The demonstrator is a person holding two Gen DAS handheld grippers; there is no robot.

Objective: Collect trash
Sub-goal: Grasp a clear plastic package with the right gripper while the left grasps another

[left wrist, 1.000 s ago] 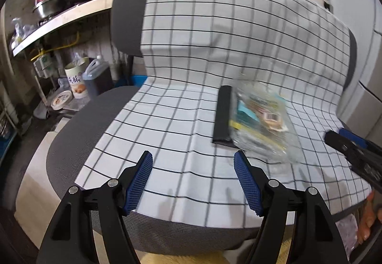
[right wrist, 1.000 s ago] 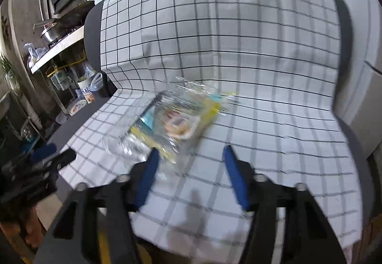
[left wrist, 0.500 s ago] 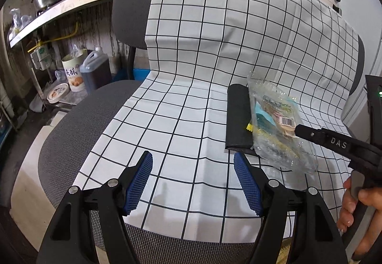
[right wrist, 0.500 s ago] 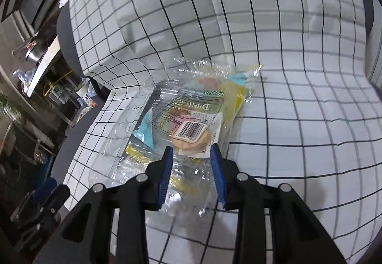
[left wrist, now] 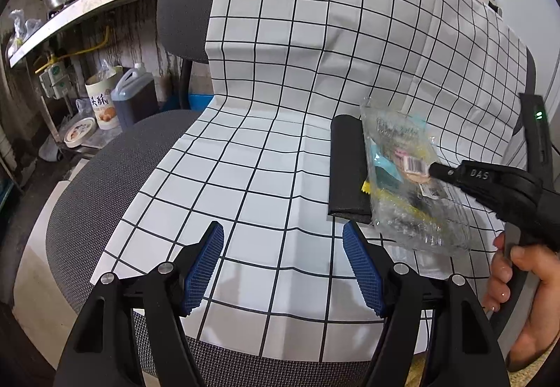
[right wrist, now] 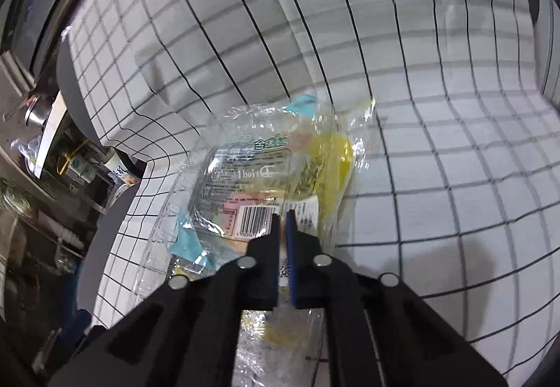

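The right gripper is clenched on the clear plastic wrapper, its blue pads pinching the film beside the barcode label. In the left wrist view the wrapper lies at three o'clock on the checked cloth draping the chair, overlapping a black flat object. The left gripper is released, jaws wide, above the cloth at six o'clock. A canister and jug stand at nine o'clock.

A grey mesh chair carries a white checked cloth; on the cloth lie a black pad and, overlapping the pad's right edge, a clear plastic wrapper.
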